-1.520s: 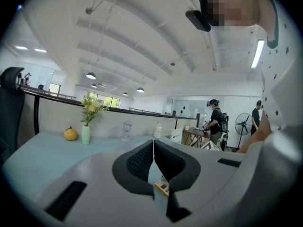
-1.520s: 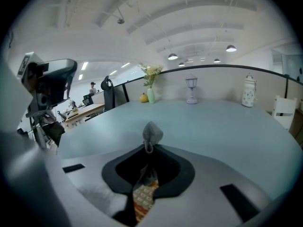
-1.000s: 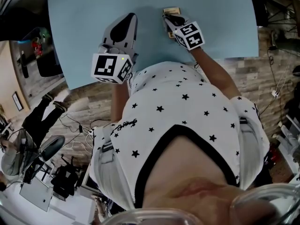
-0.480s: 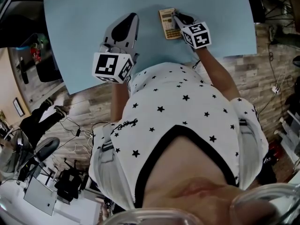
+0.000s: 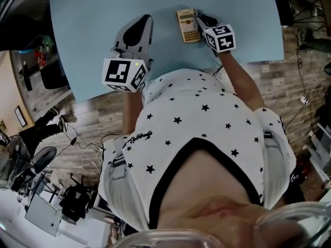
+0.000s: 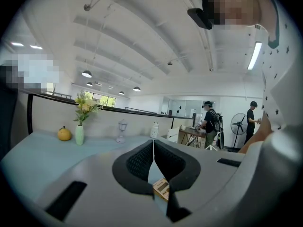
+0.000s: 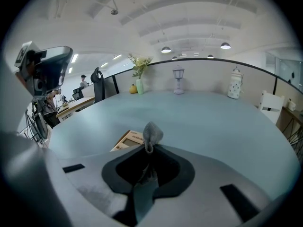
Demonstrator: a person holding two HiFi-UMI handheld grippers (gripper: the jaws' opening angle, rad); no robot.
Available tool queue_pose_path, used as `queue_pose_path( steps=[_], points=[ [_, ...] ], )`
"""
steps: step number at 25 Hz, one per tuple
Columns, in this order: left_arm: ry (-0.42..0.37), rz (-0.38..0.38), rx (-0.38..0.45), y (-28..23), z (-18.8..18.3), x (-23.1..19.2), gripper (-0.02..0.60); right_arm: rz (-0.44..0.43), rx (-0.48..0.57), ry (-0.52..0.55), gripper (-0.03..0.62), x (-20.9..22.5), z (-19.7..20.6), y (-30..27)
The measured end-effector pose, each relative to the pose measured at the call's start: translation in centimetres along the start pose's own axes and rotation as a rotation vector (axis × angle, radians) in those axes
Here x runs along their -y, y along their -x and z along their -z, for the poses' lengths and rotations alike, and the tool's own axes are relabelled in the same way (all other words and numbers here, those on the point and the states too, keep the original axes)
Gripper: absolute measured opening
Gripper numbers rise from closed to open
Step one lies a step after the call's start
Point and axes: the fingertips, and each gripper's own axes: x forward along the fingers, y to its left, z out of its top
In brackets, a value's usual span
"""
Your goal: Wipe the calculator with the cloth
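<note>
Furthest left, the left claw [image 5: 140, 24] hangs over the pale blue tabletop [image 5: 88, 19], its marker cube toward the person. In the left gripper view its two dark jaws are pressed together at the tips [image 6: 153, 145] with nothing between them. It is clenched and empty, well apart from the work.

Next comes the calculator [image 5: 187, 25], lying flat on the tabletop between the two claws and nearer the right one. Its long axis runs away from the person, the far end leaning slightly left in the head view. The display end appears to point away from the person and the keys toward them. A corner of it [image 6: 161, 188] shows low down below the left claw's jaws.

Just beside the calculator's right edge sits the right claw [image 5: 200, 19], its marker cube down toward the person's forearm. In the right gripper view the jaws [image 7: 149, 150] are clenched on the cloth [image 7: 152, 134] — a grey tuft stands up past the tips, and more of the cloth hangs down between the pads. From there the calculator [image 7: 127, 140] lies just left of the tuft. No view settles whether the cloth touches it.
</note>
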Motion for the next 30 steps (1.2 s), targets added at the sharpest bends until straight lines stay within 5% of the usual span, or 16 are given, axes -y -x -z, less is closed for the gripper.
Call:
queue_pose_path(
  steps=[9, 16, 30],
  points=[
    [0.004, 0.012, 0.001, 0.0, 0.1, 0.2, 0.031, -0.107, 0.074, 0.012, 0.040, -4.2, -2.5, 1.1],
    [0.005, 0.035, -0.006, -0.4, 0.0, 0.9, 0.031, -0.208, 0.036, 0.076, 0.040, -9.4, -0.8, 1.3],
    [-0.005, 0.089, -0.026, -1.3, 0.5, 2.1, 0.031, -0.123, 0.018, 0.060, 0.040, -6.9, 1.0, 1.6]
  ],
)
